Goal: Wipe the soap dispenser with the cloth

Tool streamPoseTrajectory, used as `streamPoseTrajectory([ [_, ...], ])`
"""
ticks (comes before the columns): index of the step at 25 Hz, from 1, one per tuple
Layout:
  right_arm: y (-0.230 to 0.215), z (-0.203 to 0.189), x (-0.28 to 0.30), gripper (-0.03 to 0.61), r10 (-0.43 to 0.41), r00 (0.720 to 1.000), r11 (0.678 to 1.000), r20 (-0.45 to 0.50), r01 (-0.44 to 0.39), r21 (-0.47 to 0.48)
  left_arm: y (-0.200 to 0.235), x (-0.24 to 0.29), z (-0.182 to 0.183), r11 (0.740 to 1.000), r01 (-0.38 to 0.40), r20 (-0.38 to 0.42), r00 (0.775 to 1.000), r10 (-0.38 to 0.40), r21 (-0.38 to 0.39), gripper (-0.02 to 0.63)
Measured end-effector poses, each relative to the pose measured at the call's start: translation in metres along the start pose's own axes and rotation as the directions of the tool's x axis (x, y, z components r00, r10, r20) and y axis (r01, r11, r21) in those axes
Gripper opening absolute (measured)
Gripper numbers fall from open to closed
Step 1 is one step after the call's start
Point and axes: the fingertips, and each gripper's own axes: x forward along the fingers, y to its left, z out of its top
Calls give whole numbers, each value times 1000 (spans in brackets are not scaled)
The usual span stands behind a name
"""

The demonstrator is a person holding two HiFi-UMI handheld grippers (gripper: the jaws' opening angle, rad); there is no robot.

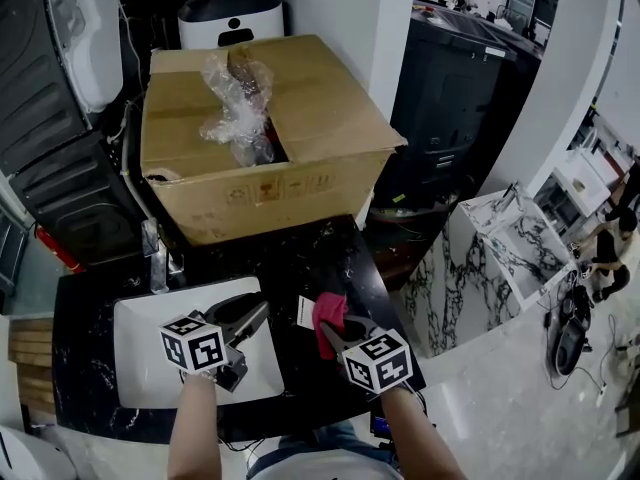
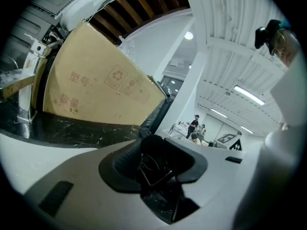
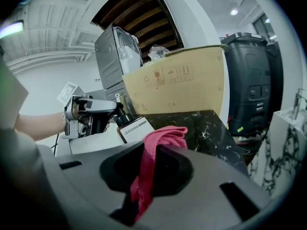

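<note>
The soap dispenser point(image 3: 133, 129), a dark bottle with a white label point(image 1: 305, 311), is tilted over the black counter beside the sink. My left gripper point(image 1: 258, 311) is shut on its dark pump end point(image 2: 152, 163); in the right gripper view that gripper point(image 3: 103, 111) shows at the left, gripping the top of the dispenser. My right gripper point(image 1: 338, 330) is shut on a pink-red cloth point(image 1: 329, 315), which bunches out between its jaws point(image 3: 154, 159). The cloth hangs right next to the dispenser's label; whether the two touch I cannot tell.
A white sink basin point(image 1: 135, 340) with a chrome tap point(image 1: 157, 260) lies under my left gripper. A big cardboard box point(image 1: 300, 158) with crumpled plastic point(image 1: 238, 93) stands at the counter's far end. To the right the black counter point(image 1: 320, 253) ends at a drop; beyond stands a white marbled block point(image 1: 505, 240).
</note>
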Motion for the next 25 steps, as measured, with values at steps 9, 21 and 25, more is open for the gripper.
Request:
streamPoseTrajectory([
  [9,2,64,-7,51,72,970,989,231,-98,106,4,-4,-3,995,-61,-37,997,64,82,164],
  [21,20,74,42,49,149,979,987,136,-156,43,4,-5,-5,974,-132,-74,986,147,183,162],
  [25,10,66,42,49,132,986,989,106,-139,56,8,-6,-6,967,-150,-86,982,170,206,161],
])
